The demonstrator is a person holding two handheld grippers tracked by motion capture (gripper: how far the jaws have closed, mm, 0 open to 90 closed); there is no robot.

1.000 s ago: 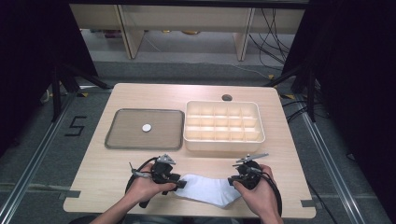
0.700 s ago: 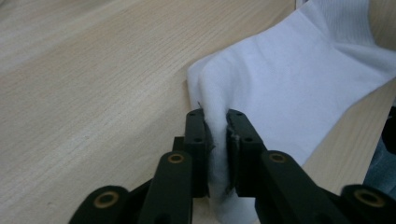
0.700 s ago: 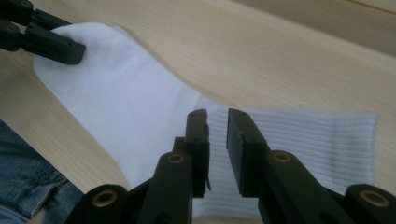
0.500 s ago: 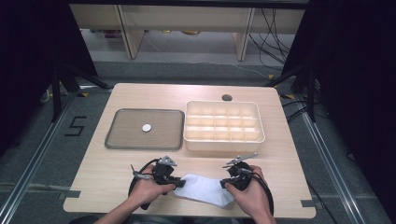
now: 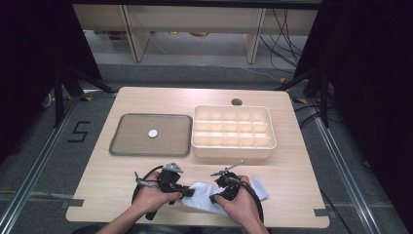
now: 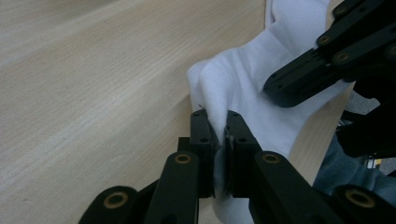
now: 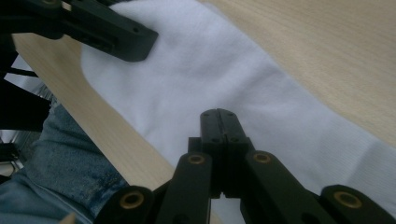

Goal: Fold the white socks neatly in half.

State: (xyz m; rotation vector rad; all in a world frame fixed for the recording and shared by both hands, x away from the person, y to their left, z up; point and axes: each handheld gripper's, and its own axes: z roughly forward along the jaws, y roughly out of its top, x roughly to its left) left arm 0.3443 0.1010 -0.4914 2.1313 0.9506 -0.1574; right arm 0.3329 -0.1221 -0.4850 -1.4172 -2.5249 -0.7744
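sock [image 5: 202, 197] at near table [image 5: 302, 161] edge | left gripper [image 6: 219, 135] pinches its left end | right gripper [image 7: 218, 122] jaws just closing, together over mid-sock, grip unclear | folding barely begun, storage pending

Matte black two-jaw left tongs [image 6: 219, 135] with brass-coloured rivets on linked bars, flat ribbed pads; matching black right tongs [image 7: 218, 122]; black looping cables, grey three-cornered top plates; faded blue denim jeans [image 7: 56, 168]

Wooden table [image 5: 122, 165], grey floor [image 5: 44, 151], shelving [image 5: 195, 19], cables [image 5: 285, 29]
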